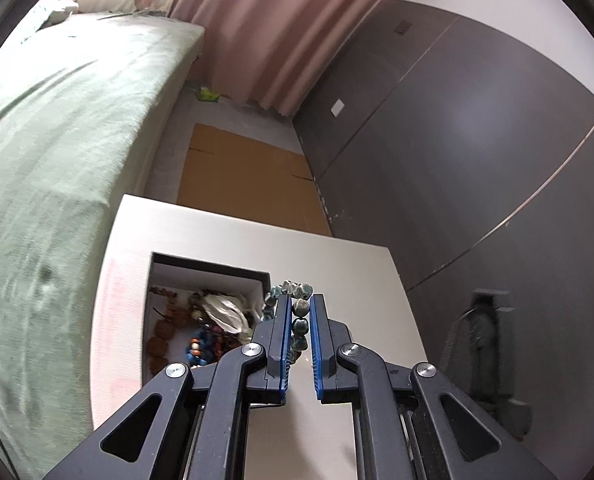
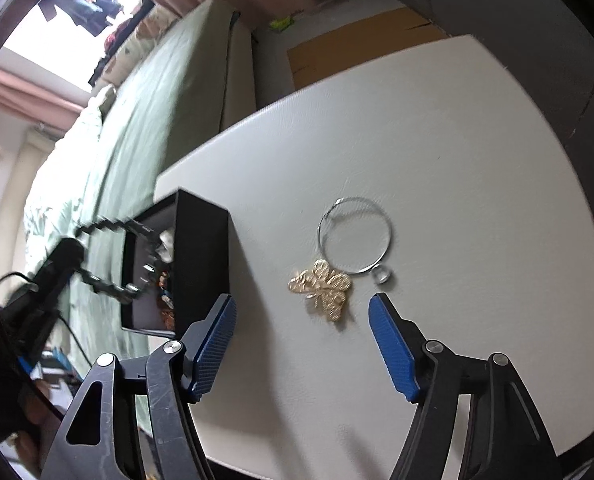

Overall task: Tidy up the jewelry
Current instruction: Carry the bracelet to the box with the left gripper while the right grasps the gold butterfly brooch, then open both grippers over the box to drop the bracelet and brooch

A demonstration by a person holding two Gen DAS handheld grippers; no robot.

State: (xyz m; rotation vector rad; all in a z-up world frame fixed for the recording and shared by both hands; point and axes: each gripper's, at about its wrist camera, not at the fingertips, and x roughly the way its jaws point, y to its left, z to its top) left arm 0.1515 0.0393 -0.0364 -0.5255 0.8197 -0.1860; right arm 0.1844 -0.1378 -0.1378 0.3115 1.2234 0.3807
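Clamped between the left gripper fingers, a blue-green bead bracelet hangs by the half-filled black jewelry box, while the right gripper, fingers apart, hovers over the table's unsorted gold butterfly brooch, silver hoop and small ring.

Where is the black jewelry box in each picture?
Left wrist view: the black box sits low and left of centre on the white table, open, just left of the left claw gripping a bead bracelet.
Right wrist view: the box is at centre left, seen from its side.
Shared landmark: the green bed.
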